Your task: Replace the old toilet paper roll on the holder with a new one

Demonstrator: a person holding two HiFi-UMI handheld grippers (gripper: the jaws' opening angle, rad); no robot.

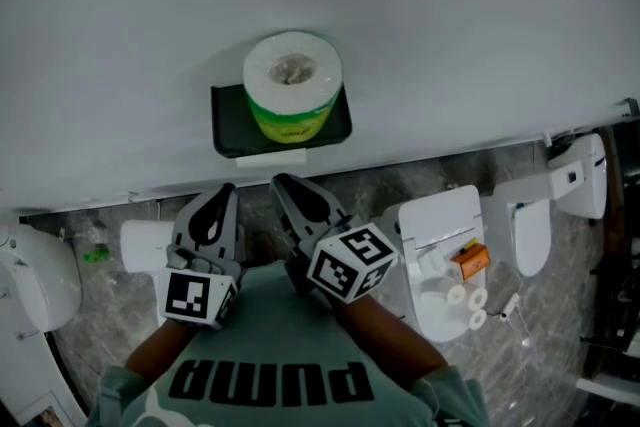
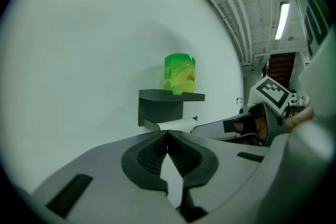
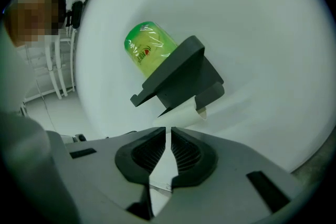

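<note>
New roll (image 1: 292,85) stands upright on the holder (image 1: 228,130) at 12 o'clock from my grippers, core axis vertical. I can't read its green wrap. Old roll (image 1: 270,158) lies level underneath, along the wall. Left gripper (image 1: 225,188) and right gripper (image 1: 286,181) are both closed and empty. My shirt (image 1: 280,385) says PUMA.

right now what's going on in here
A person holds a gripper in each hand, facing a black wall-mounted holder. A green-wrapped toilet paper roll stands upright on its shelf, and a thin white roll sits underneath the shelf. The left gripper and right gripper are just short of the holder, both with jaws shut and empty, touching neither roll.
</note>
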